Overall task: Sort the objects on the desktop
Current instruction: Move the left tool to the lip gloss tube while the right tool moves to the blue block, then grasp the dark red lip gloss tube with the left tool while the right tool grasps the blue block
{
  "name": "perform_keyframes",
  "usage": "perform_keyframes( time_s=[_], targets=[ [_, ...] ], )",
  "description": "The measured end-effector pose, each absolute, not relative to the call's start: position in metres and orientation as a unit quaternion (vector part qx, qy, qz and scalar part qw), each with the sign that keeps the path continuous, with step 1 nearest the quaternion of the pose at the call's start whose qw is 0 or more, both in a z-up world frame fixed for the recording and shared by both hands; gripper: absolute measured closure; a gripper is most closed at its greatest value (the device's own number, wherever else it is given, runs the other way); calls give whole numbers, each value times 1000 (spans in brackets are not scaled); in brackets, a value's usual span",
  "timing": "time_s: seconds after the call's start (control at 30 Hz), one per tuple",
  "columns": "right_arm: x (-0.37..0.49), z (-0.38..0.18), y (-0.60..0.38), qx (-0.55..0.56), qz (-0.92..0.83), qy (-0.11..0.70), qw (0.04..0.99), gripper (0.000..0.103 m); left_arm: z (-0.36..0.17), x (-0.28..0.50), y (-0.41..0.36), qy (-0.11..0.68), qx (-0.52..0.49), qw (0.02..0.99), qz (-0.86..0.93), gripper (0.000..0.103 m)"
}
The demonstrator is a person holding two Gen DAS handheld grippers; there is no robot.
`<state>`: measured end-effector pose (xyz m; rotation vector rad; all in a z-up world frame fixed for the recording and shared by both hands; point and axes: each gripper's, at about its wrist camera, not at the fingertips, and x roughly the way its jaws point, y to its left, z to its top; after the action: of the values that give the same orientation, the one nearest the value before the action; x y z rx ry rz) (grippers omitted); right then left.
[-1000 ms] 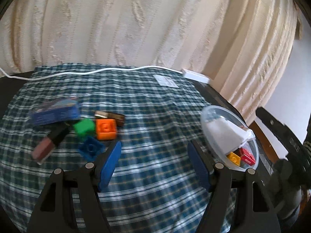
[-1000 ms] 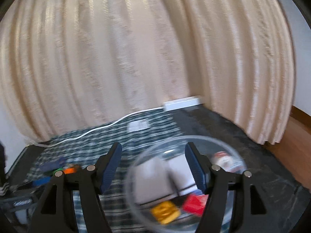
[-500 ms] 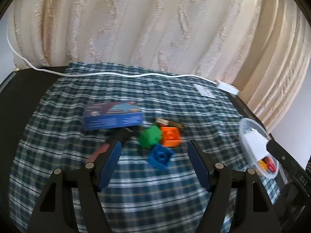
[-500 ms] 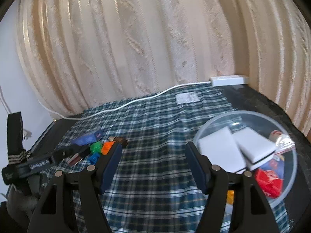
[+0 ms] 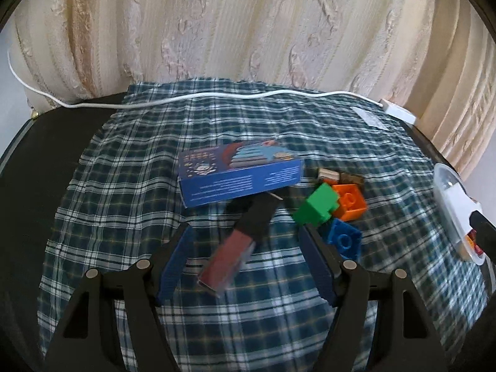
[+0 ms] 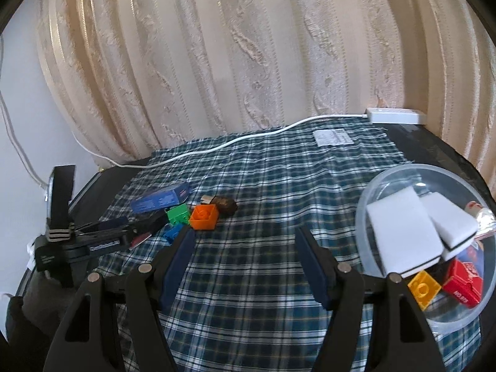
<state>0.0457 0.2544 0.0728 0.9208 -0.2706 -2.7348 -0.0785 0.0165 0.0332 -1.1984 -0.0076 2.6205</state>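
1. Since a second ago, both views have swung left: the loose pile now sits ahead of the left gripper (image 5: 245, 241), and the clear bowl (image 6: 369, 192) has slid to the right gripper's (image 6: 245, 245) right.
2. Green plaid cloth (image 5: 217, 130) covers a dark table before cream curtains (image 5: 248, 31); one white cable (image 5: 217, 95) crosses the far edge.
3. On the cloth: one blue box (image 5: 238, 176), one lipstick tube (image 5: 238, 245), three bricks: green (image 5: 316, 204), orange (image 5: 350, 201), blue (image 5: 342, 241).
4. Bowl contents: two white sponges (image 6: 403, 235), one yellow brick (image 6: 423, 288), one red box (image 6: 463, 285).
5. Both jaws stand wide, empty.
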Motion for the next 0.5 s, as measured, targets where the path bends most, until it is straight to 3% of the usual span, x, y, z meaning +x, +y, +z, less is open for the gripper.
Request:
perform_keyframes(
  time_s=[0.27,0.4,0.5],
  targets=[
    [35,65,238,339,-925,-90,147,32,18,-90,23,13,-429,135,893,39],
    [29,61,224,354,-917,-74,167,32,17,-90,27,24,-430,129,893,60],
    [24,56,213,365,-911,-64,181,32,17,-90,26,23,-429,136,893,70]
  ],
)
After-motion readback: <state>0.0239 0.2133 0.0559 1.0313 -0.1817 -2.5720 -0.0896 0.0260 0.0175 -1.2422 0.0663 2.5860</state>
